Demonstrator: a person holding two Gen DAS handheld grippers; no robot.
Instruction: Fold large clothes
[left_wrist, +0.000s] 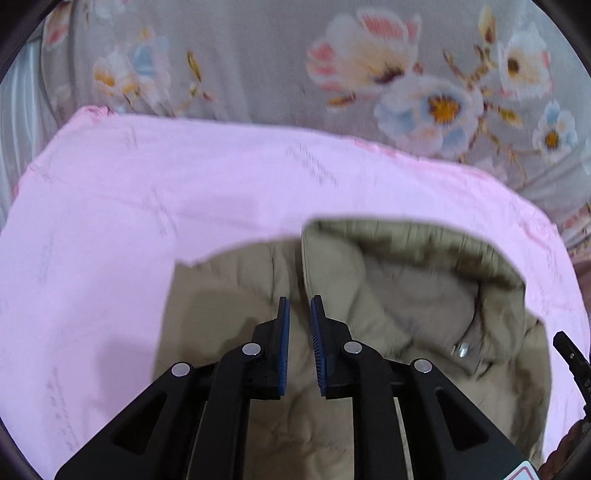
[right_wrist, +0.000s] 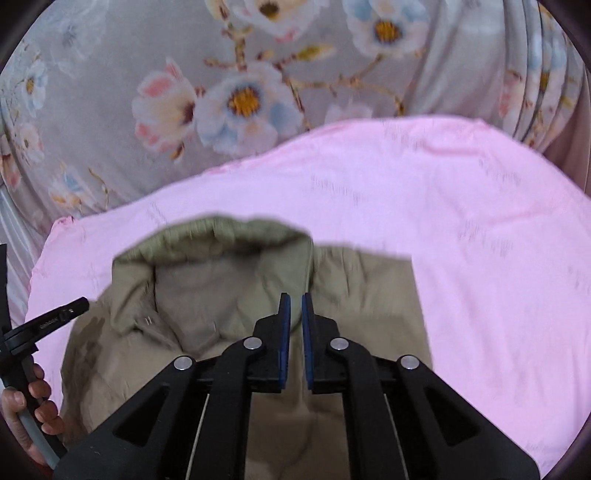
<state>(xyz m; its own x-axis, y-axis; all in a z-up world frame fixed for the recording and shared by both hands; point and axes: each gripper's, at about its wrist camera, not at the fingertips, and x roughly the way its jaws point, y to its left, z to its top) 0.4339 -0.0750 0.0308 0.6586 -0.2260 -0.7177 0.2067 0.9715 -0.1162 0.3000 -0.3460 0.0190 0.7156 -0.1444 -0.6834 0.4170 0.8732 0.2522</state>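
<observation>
Left tongs (left_wrist: 300, 317) and right tongs (right_wrist: 296, 314) both stand narrow, nothing between the pads, angled down over the khaki padded jacket (left_wrist: 388, 295). It lies hood far on the pink sheet (left_wrist: 147, 206) over the floral bed (left_wrist: 258, 55). Judged bulky, soft, light, somewhat slippery; grip hem or shoulder seams.

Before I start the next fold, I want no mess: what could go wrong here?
1. Both tongs, left and right, hover nearly shut over the khaki jacket with no fabric between them; lifting now may raise nothing.
2. The bulky hood could spring a fold open.
3. The pink sheet might get pinched too.
</observation>
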